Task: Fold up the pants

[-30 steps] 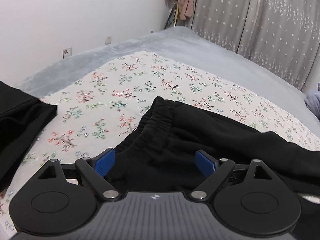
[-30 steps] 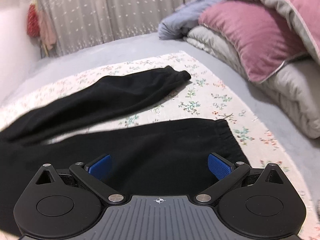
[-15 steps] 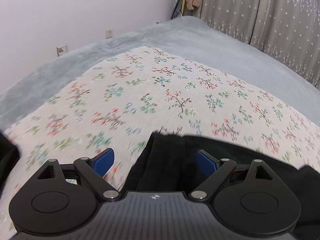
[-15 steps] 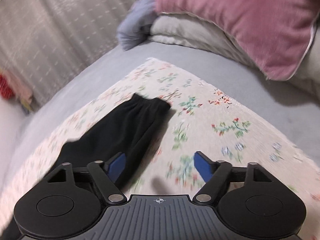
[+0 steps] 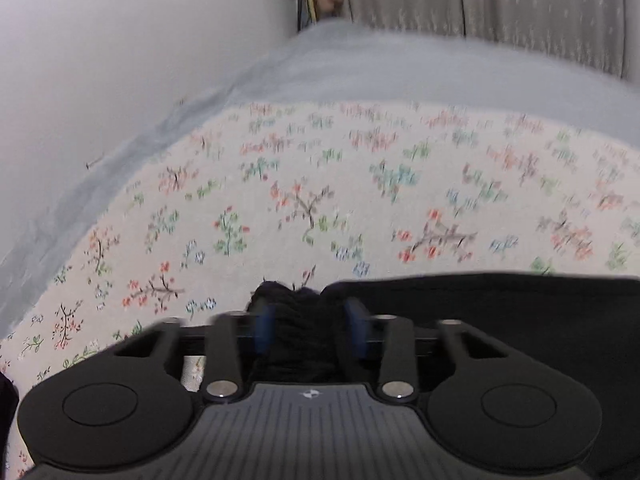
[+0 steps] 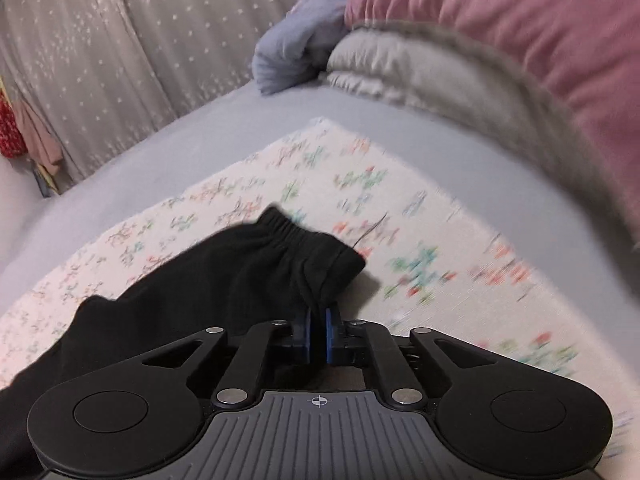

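Note:
The black pants (image 5: 500, 312) lie on a floral sheet (image 5: 304, 200) on the bed. My left gripper (image 5: 310, 326) is shut on a bunched part of the pants at their waistband end, with black cloth filling the gap between the blue pads. In the right wrist view, one black pant leg (image 6: 224, 276) ends in an elastic cuff (image 6: 296, 232). My right gripper (image 6: 318, 334) is shut on the cloth just below that cuff, pads nearly together.
A grey blanket (image 5: 400, 72) borders the floral sheet (image 6: 440, 264). A white wall (image 5: 100, 60) is at the left and grey curtains (image 6: 120, 40) at the back. A pink pillow (image 6: 520, 28), grey bedding (image 6: 420, 72) and a blue cloth (image 6: 288, 52) are piled at the right.
Both grippers were open over the pants and have closed on the cloth. The left one has the waistband end, the right one moved to the leg cuff and pinched it.

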